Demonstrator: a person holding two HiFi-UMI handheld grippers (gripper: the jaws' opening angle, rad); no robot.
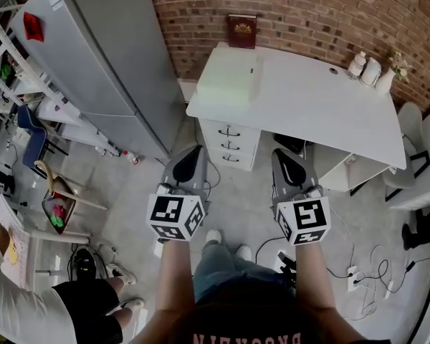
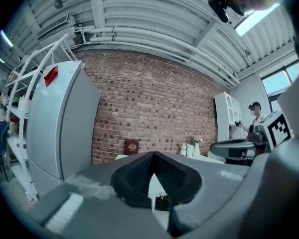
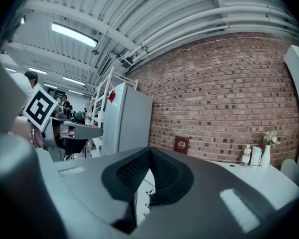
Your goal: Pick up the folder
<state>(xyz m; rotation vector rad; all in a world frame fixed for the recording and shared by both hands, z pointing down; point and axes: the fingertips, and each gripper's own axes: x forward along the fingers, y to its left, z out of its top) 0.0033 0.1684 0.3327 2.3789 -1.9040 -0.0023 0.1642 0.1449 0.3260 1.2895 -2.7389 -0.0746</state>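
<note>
Both shut on nothing, the left tool and right tool are held level, short of the worktop, seemingly for approach; the folder is propped upright against the wall at its back.

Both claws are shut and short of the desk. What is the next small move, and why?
Probably step forward to bring both claws up to the desk: the left claw and right claw are shut, empty and over the floor, short of the pale folder lying flat on the desk's left end.
</note>
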